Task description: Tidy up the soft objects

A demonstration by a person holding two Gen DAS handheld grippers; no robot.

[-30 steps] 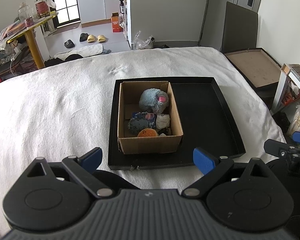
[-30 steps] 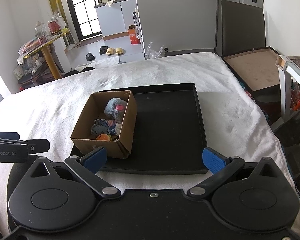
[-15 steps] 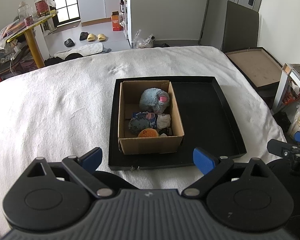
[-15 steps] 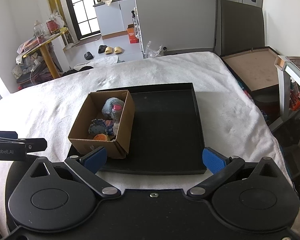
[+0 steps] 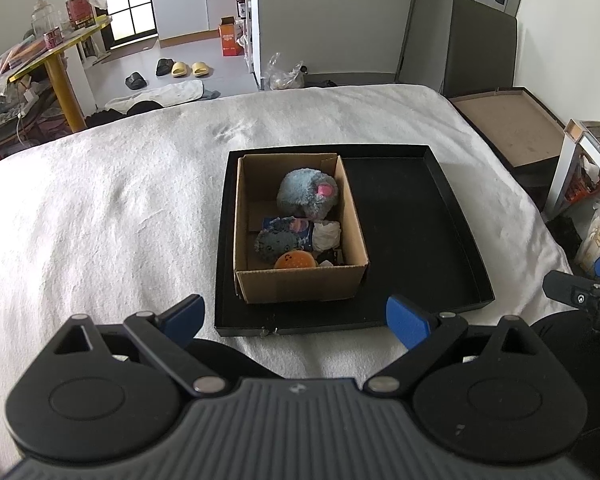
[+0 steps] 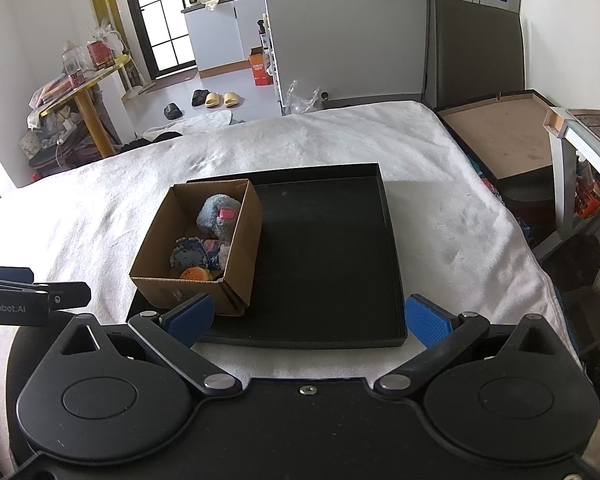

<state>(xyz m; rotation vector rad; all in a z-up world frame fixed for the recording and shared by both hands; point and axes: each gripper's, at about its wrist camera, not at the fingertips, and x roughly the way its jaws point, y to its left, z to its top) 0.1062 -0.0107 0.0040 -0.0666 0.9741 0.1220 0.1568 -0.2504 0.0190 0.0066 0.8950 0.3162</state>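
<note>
A cardboard box (image 5: 300, 286) (image 6: 238, 256) stands in the left half of a black tray (image 5: 412, 232) (image 6: 324, 248) on a white blanket. Inside lie a grey-blue plush with a pink patch (image 5: 308, 194) (image 6: 218, 216), a smaller blue fuzzy toy (image 5: 276, 242) (image 6: 186, 256), an orange round toy (image 5: 294, 260) (image 6: 196, 274) and a white crumpled piece (image 5: 326, 234). My left gripper (image 5: 296, 318) hangs open in front of the box, holding nothing. My right gripper (image 6: 306, 318) is open over the tray's near edge, also holding nothing.
The white blanket (image 5: 100, 220) covers the bed around the tray. To the right stand a brown board in a dark frame (image 5: 512, 128) and a small white table (image 6: 580, 132). A cluttered yellow table (image 5: 56, 52) and slippers (image 5: 188, 68) are beyond the bed.
Both grippers have drifted slightly; the box and tray sit a little further left in the right wrist view. Both stay open.
</note>
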